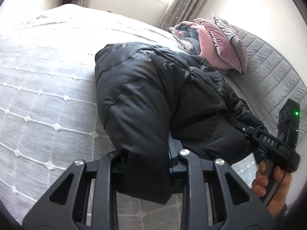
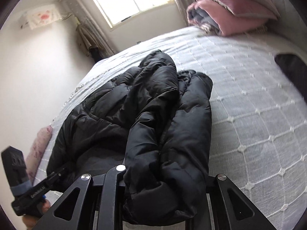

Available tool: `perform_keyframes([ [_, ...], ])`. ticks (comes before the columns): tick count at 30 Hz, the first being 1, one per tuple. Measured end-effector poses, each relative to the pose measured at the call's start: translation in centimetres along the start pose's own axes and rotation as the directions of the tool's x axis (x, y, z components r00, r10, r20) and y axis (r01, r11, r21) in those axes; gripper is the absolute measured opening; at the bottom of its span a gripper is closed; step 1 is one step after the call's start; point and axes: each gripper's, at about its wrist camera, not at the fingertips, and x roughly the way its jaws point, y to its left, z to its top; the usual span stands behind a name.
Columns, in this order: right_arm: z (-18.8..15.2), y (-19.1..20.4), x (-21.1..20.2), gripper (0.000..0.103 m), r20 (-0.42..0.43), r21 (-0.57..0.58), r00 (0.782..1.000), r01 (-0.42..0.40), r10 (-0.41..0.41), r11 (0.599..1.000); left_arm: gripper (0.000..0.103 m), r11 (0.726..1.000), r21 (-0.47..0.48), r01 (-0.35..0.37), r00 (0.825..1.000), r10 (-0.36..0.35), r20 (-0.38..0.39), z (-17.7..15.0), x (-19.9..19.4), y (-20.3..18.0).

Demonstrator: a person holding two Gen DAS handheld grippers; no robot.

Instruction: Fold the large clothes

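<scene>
A black puffer jacket lies bunched on the white quilted bedspread. My left gripper is shut on a thick fold of the jacket's near edge, and the fabric hides its fingertips. In the right wrist view the same jacket stretches away across the bed, with a padded sleeve or side panel draped toward me. My right gripper is shut on that near fold. The right gripper, held by a hand, also shows in the left wrist view with its tips at the jacket's edge. The left gripper appears at the lower left of the right wrist view.
Pink and grey pillows and a folded blanket lie against the grey padded headboard. A window with curtains lies beyond the bed. A pink patterned item lies at the bed's left edge. White bedspread stretches right of the jacket.
</scene>
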Motion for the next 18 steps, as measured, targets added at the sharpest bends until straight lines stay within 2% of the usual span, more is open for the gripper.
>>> perform_keyframes([
  [4, -0.3, 1.7, -0.9, 0.021, 0.037, -0.055, 0.999, 0.03, -0.028, 0.998, 0.027, 1.0, 0.01, -0.02, 0.999, 0.02, 0.025, 0.7, -1.0, 0.6],
  [11, 0.5, 5.3, -1.5, 0.02, 0.093, -0.105, 0.994, 0.06, -0.051, 0.993, 0.026, 1.0, 0.01, 0.011, 0.995, -0.012, 0.101, 2.2, -4.4, 2.3],
  [18, 0.5, 10.1, -1.2, 0.02, 0.093, -0.194, 0.994, 0.068, -0.051, 0.979, 0.024, 0.999, -0.034, 0.041, 0.988, -0.035, 0.149, 4.0, -7.0, 6.3],
])
